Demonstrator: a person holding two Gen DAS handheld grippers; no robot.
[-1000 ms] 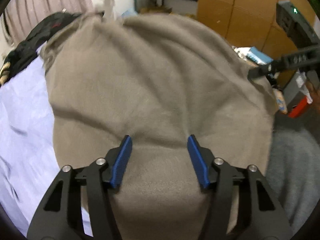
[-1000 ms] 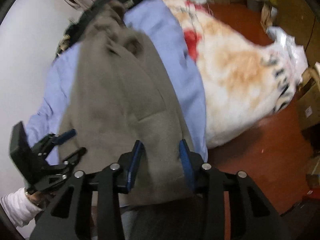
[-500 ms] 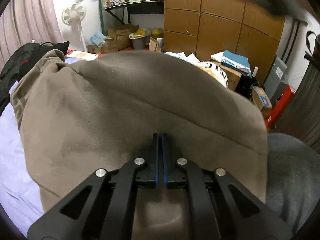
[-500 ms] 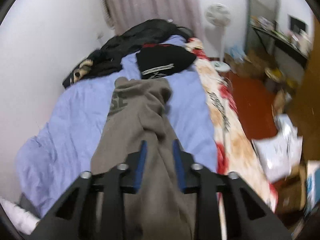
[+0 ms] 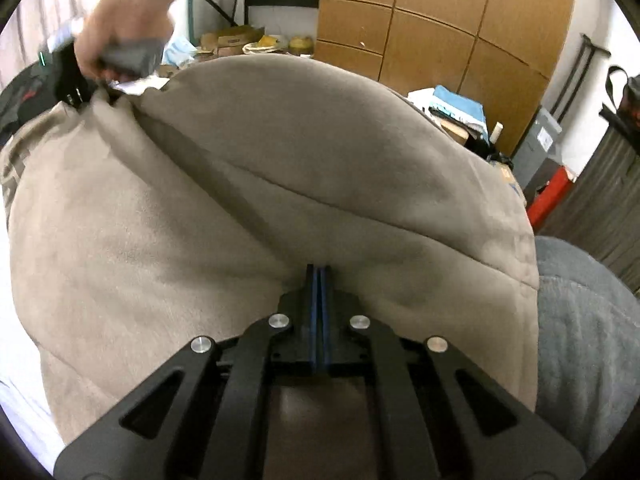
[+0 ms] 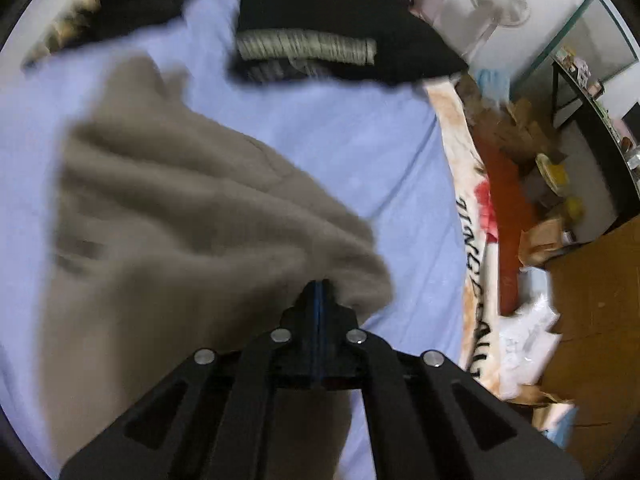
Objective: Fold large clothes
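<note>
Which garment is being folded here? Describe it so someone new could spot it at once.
On the bed's pale blue sheet lies a big taupe fleece sweatshirt, nearer than the black clothes piled at the far end. It is the only brown piece, and both the left gripper and the right gripper pinch it.

Your left gripper (image 5: 318, 270) and right gripper (image 6: 319, 286) are matte black linkages with round silver screws and blue-padded fingers (image 5: 325, 280).

My left gripper (image 5: 319, 276) and right gripper (image 6: 319, 290) were open before; now both pinch the brown sweater (image 5: 224, 208) at their tips.
</note>
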